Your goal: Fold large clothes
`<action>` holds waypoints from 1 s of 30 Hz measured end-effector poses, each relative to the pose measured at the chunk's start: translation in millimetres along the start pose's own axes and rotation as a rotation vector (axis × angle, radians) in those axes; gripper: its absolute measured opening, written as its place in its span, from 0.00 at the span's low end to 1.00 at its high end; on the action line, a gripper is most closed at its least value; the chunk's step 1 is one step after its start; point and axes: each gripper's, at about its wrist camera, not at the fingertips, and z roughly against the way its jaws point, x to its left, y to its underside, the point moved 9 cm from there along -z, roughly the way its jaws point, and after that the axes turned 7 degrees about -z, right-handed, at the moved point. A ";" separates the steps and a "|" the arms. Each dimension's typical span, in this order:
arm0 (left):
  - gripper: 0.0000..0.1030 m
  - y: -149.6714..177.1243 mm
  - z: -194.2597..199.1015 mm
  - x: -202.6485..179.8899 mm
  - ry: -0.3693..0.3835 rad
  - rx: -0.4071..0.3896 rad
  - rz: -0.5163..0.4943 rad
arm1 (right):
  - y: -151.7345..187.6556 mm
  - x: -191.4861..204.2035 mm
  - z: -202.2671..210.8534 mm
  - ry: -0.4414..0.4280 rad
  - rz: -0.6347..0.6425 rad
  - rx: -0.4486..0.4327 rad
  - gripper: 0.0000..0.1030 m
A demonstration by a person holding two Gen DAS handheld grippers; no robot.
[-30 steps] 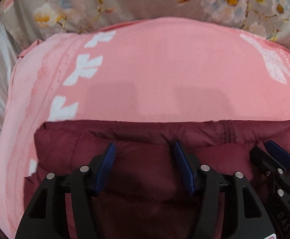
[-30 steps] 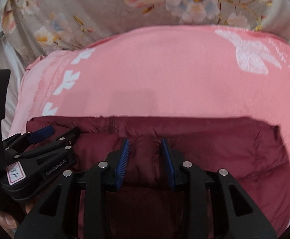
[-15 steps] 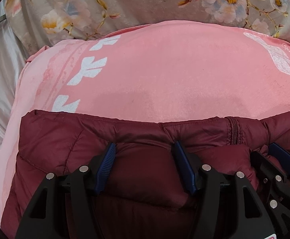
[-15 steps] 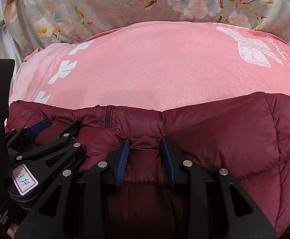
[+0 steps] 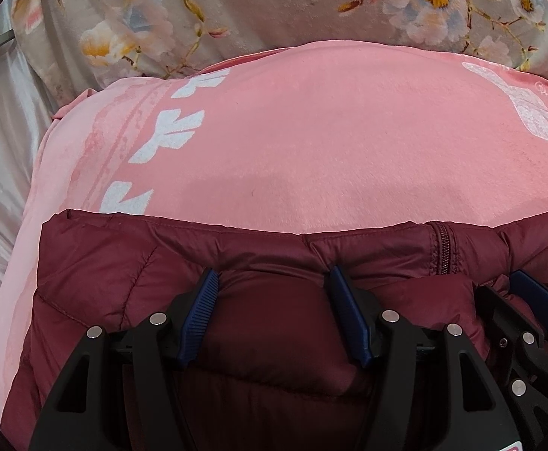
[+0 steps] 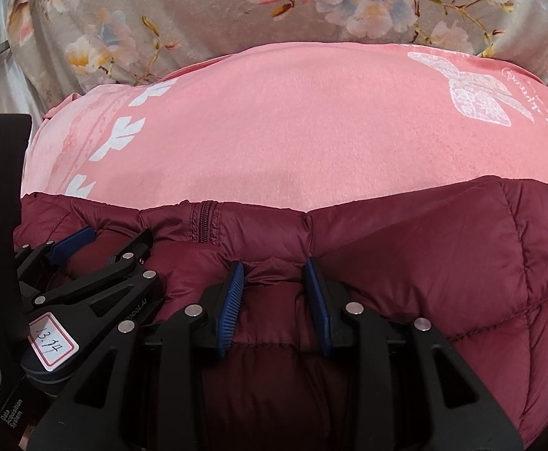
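Maroon puffer jacket on pink blanket, bunched and pinched by both the left hand-held gripper and right hand-held gripper.

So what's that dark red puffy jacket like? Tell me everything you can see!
The dark red puffy jacket looks like shiny quilted nylon, stitched into padded panels, with a matching zipper near its far edge. It lies folded over itself on a pink blanket. The left gripper and right gripper sit side by side, each with a bulge of fabric between its blue pads; the right's gap is narrower. How firmly either pinches it isn't clear.
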 end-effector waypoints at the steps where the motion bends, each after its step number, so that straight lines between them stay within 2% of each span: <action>1: 0.59 -0.3 0.3 0.7 0.008 -0.002 0.007 | -0.7 -0.3 0.9 -0.008 -0.006 -0.002 0.31; 4: 0.58 -2.7 4.9 6.9 0.071 -0.014 0.054 | -6.5 -9.7 13.3 -0.031 -0.057 -0.022 0.30; 6: 0.59 -4.7 14.7 20.1 0.113 -0.018 0.094 | -16.4 -24.2 37.4 -0.003 -0.089 -0.067 0.31; 7: 0.60 -6.1 21.4 30.8 0.110 -0.022 0.111 | -21.4 -33.0 48.8 0.021 -0.097 -0.090 0.31; 9: 0.61 -9.9 34.5 57.0 0.078 -0.031 0.144 | -31.9 -60.4 70.2 0.106 -0.110 -0.126 0.32; 12: 0.61 -11.3 45.4 104.2 0.024 -0.044 0.192 | -37.4 -107.0 81.8 0.215 -0.140 -0.130 0.32; 14: 0.61 -6.2 38.0 130.6 -0.041 -0.019 0.212 | -32.1 -135.8 76.1 0.245 -0.184 -0.088 0.33; 15: 0.59 0.9 28.6 143.4 -0.064 0.019 0.232 | -29.3 -143.7 73.3 0.247 -0.203 -0.076 0.33; 16: 0.59 7.6 19.9 149.9 -0.060 0.052 0.247 | -25.5 -151.6 69.9 0.247 -0.223 -0.064 0.33; 18: 0.60 23.3 2.4 157.5 -0.052 0.106 0.274 | -19.5 -157.3 64.9 0.238 -0.243 -0.055 0.32; 20: 0.62 34.2 -7.6 159.0 -0.052 0.122 0.287 | -15.8 -154.6 60.9 0.254 -0.220 -0.058 0.33; 27: 0.64 41.5 -12.1 151.4 -0.120 0.096 0.258 | -11.2 -155.9 54.4 0.285 -0.195 -0.080 0.33; 30: 0.66 42.3 -14.5 152.2 -0.116 0.094 0.268 | -9.7 -158.9 54.3 0.270 -0.210 -0.083 0.34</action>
